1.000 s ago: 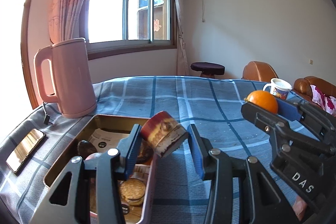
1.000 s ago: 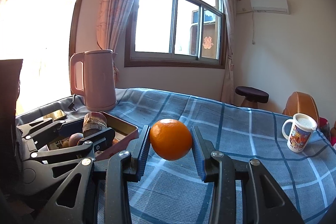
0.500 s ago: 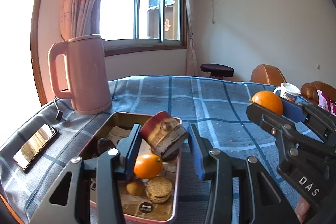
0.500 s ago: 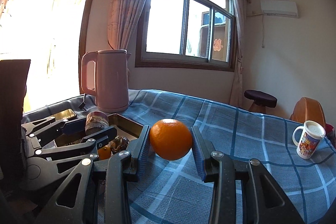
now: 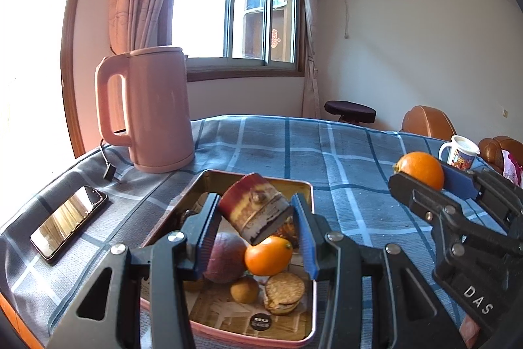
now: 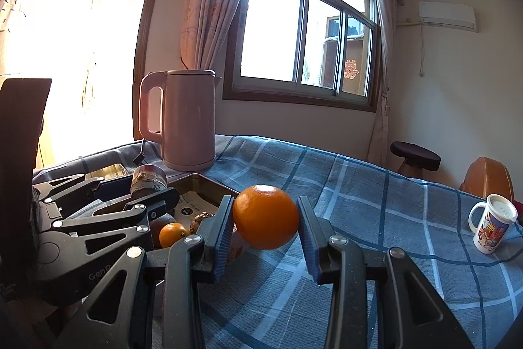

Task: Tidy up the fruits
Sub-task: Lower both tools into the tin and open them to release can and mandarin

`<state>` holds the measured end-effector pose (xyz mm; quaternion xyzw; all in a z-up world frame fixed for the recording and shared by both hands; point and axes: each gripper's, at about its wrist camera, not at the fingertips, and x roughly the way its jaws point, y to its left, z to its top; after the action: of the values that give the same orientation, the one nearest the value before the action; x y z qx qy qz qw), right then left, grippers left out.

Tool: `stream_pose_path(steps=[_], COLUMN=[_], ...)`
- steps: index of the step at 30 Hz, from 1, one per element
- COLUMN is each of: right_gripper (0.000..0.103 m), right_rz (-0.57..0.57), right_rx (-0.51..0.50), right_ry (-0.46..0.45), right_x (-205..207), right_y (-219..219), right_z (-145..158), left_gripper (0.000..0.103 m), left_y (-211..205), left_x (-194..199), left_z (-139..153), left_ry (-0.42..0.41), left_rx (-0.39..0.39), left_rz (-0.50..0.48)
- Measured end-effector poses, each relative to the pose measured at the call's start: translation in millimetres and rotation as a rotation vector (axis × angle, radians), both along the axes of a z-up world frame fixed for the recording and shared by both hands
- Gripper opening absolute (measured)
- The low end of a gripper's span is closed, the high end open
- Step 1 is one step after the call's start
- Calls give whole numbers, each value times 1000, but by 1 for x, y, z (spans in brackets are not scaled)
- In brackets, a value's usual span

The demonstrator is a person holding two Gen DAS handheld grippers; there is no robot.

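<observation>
My left gripper (image 5: pixel 255 215) is shut on a small round tin (image 5: pixel 253 210), tilted, held above a metal tray (image 5: pixel 307 251). The tray holds a small orange (image 5: pixel 268 255), a dark purple fruit (image 5: pixel 225 257), a small brown fruit (image 5: pixel 244 289) and a round cookie (image 5: pixel 283 291). My right gripper (image 6: pixel 266 221) is shut on a large orange (image 6: pixel 265 220) and holds it above the cloth, right of the tray (image 6: pixel 209 185). The large orange also shows in the left wrist view (image 5: pixel 421 169). The left gripper with its tin (image 6: pixel 148 182) shows in the right wrist view.
A pink kettle (image 5: pixel 148 110) stands behind the tray, also in the right wrist view (image 6: pixel 186 123). A phone (image 5: pixel 68 223) lies left of the tray. A printed mug (image 6: pixel 492 228) stands at the far right on the blue checked tablecloth (image 5: pixel 294 146). Brown chairs (image 5: pixel 425 121) stand beyond.
The left view has pulled back and up, so more of the tray and its fruits now shows under the tin. Both grippers keep their holds.
</observation>
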<state>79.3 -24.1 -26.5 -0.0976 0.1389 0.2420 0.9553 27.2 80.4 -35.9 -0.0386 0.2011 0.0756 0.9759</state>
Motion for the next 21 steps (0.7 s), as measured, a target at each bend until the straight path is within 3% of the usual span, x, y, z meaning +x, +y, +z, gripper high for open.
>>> stream_pose_path(steps=[21], right_gripper=[40], right_rz=[74], right_rx=[-30], right_ry=[36], right_x=[9], right_y=[37], right_z=[-10], left_gripper=[46], left_y=[41], left_x=[-5], left_z=[-6], left_ry=[14], left_rx=[-2], left_rz=[96])
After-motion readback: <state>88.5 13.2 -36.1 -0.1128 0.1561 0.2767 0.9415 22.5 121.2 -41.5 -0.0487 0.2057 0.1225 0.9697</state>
